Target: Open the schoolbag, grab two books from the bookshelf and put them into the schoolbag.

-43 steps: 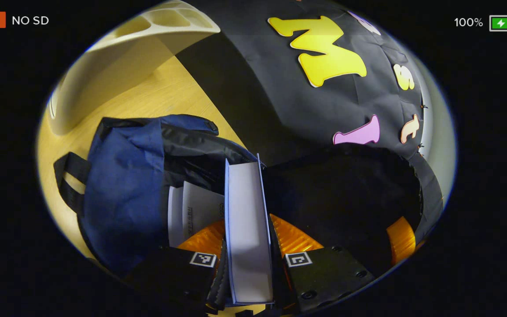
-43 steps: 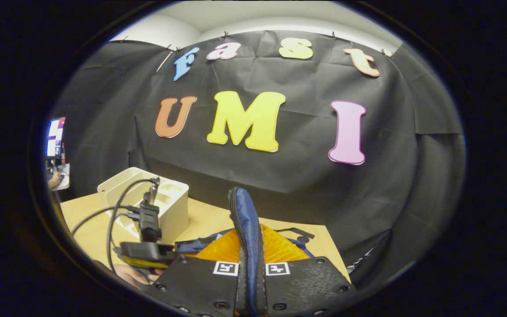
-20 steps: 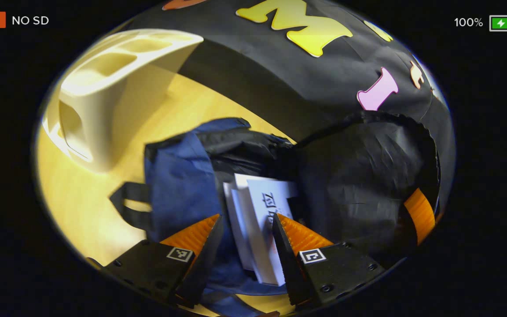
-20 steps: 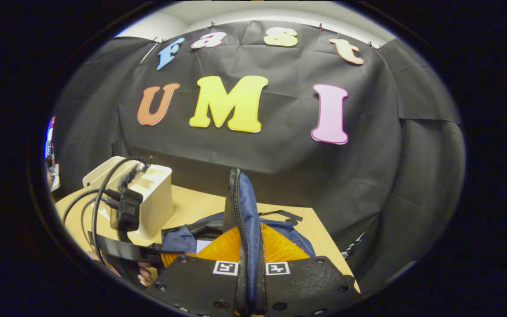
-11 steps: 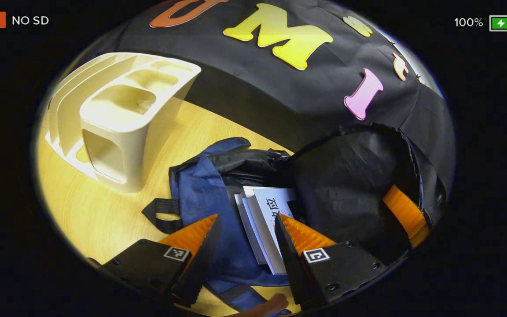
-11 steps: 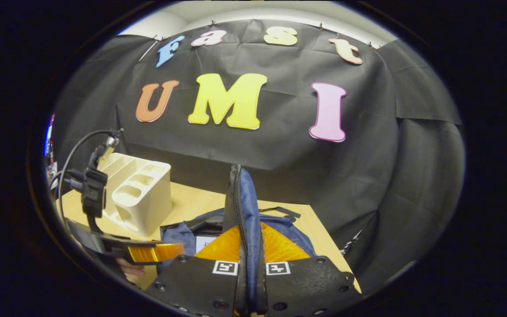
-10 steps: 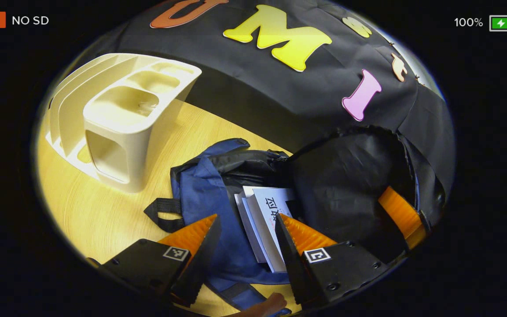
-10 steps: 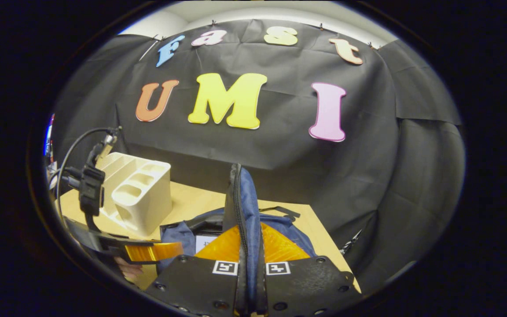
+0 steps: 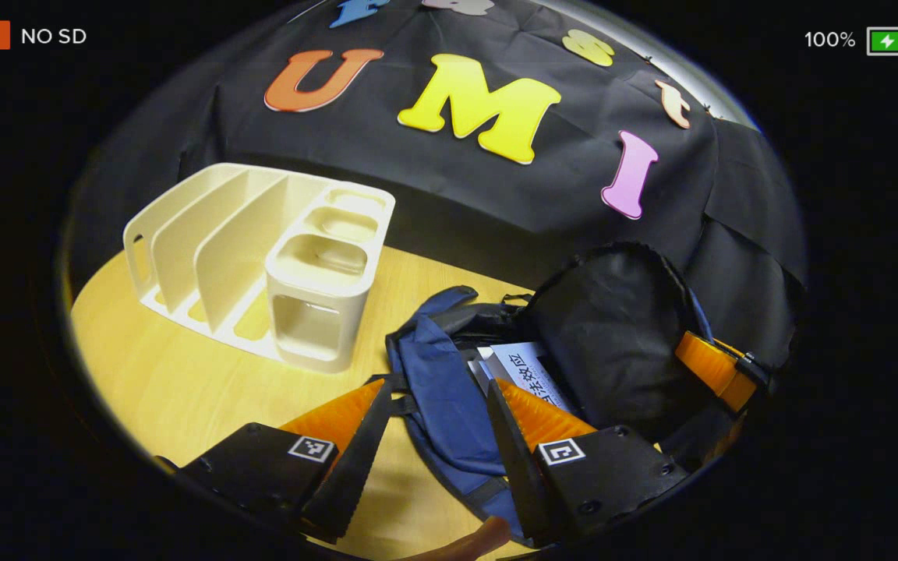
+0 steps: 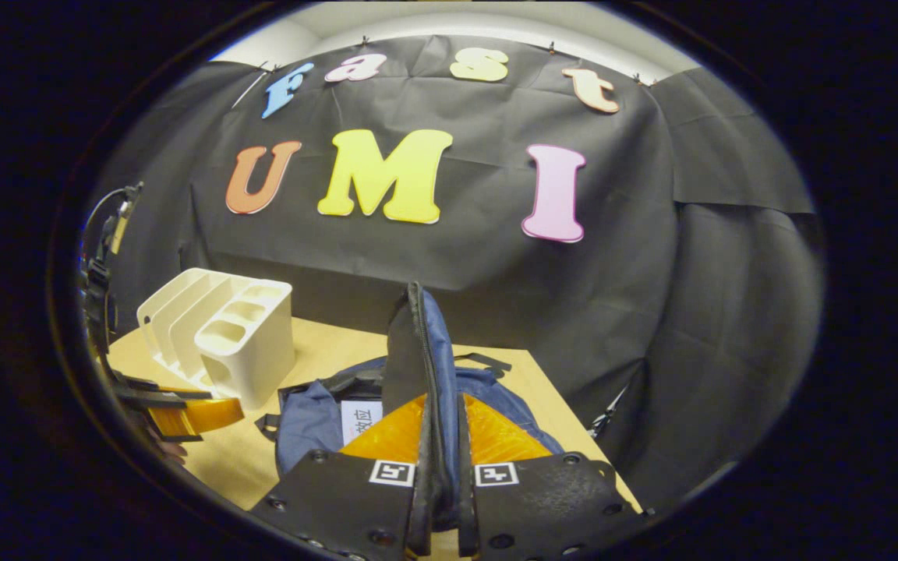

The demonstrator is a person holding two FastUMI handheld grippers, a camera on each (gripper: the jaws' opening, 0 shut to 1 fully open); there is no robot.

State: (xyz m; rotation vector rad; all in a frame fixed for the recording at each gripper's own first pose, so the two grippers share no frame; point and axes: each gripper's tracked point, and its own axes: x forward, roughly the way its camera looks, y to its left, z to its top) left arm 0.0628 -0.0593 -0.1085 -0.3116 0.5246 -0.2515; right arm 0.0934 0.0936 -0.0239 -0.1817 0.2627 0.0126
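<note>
Right gripper view: right gripper (image 10: 440,499) — fingers clamped on the raised flap (image 10: 423,366) of the blue schoolbag (image 10: 305,425), holding it up. Left gripper view: left gripper (image 9: 433,436) — jaws spread wide, holding nothing, above the bag's near edge. Two white books (image 9: 523,370) lie inside the opened bag on the wooden table (image 9: 168,382). Cream bookshelf (image 9: 262,257) stands beside the bag, apart.

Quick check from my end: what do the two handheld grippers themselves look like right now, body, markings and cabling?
The left gripper has two black finger mounts fixed with screws, each bearing a small square black-and-white marker tag, and its fingers are saw-toothed along the inner edge. The right gripper has the same black screwed mounts and marker tags. In the right gripper view, dark cables run off the left gripper.
</note>
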